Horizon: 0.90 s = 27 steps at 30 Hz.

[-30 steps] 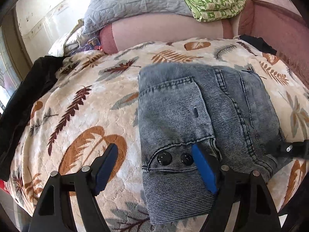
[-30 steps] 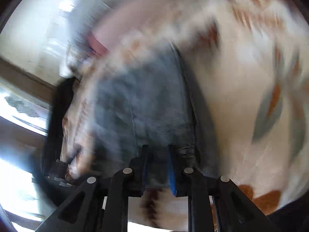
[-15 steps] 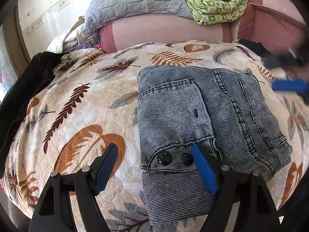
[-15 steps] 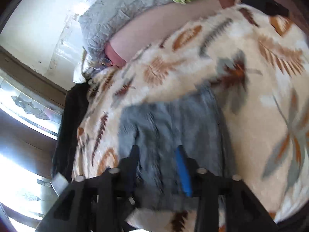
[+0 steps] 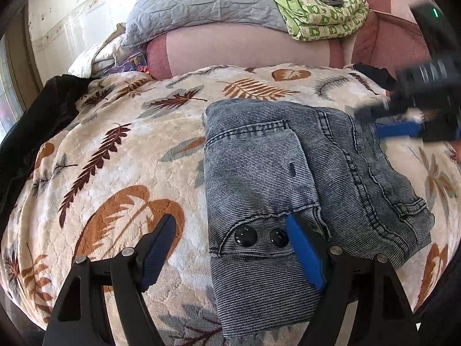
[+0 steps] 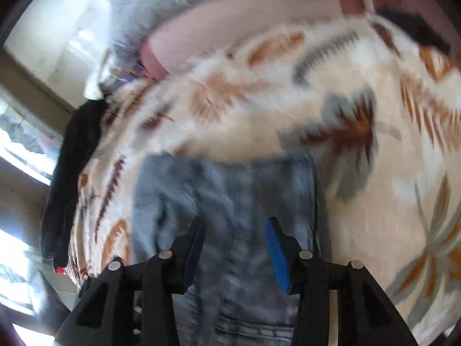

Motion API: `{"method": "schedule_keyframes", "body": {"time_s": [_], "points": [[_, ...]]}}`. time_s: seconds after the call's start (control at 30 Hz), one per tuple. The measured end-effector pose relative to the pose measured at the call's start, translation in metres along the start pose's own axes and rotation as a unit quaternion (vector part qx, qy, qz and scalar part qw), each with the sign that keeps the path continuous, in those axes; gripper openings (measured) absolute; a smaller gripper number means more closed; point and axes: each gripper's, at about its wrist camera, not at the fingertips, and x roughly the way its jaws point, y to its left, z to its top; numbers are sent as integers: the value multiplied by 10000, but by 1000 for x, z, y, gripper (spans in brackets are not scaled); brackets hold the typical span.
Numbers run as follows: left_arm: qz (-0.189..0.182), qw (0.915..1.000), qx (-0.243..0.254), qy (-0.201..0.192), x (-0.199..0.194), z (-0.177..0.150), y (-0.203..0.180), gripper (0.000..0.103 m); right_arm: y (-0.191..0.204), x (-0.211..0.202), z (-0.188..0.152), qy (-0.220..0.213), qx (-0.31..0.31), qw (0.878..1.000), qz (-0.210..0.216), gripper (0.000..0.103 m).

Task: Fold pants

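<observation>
The blue-grey denim pants (image 5: 288, 178) lie folded into a compact bundle on the leaf-print blanket (image 5: 121, 150), with two black buttons (image 5: 260, 236) near the front. My left gripper (image 5: 230, 248) is open and empty, low over the bundle's near left edge; its right pad rests by the buttons. My right gripper (image 6: 234, 248) is open and empty above the pants (image 6: 230, 201); that view is blurred. It also shows at the right of the left wrist view (image 5: 403, 127), over the bundle's far right corner.
A pink bolster (image 5: 247, 49) with a grey quilt (image 5: 201, 3) and a green patterned blanket (image 5: 319, 14) lies at the back. Black clothing (image 5: 43, 115) hangs at the bed's left edge. Another dark item (image 5: 371, 75) sits at the back right.
My right gripper let go of the pants' near right part, opened, and swung up to the bundle's far right corner. My left gripper has stayed put and open.
</observation>
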Motion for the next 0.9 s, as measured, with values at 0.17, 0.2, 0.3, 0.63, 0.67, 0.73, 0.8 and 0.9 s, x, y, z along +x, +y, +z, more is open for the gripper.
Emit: {"method": "schedule_keyframes", "body": {"time_s": [0.17,0.2,0.3,0.63,0.67,0.73,0.8,0.9], "points": [[-21,10000,-11,-7,0,0,1,80,-32,52,11,424,195,9962,-741,74],[-9,10000,7,-12,0,0,0,80,-45,62,5,544,440,9961,-539,77],[-61,10000,-14,-28,0,-1,2,80,-37,46,4,490,231,9966,-613,76],[-295,9993,-233,27,2,0,9,81,-29,33,-42,692,-117,9956,-624,78],[-327,9991,-268,48,2,0,9,81,-29,30,-44,553,-229,9962,-627,78],[-373,9988,-316,27,0,0,12,81,-23,23,-42,589,-223,9952,-743,78],[-528,9976,-449,9,-4,1,18,81,-19,17,-38,682,-242,9944,-764,78],[-938,9882,-1193,-192,-19,2,46,81,-5,0,-33,522,-449,9946,-773,78]]}}
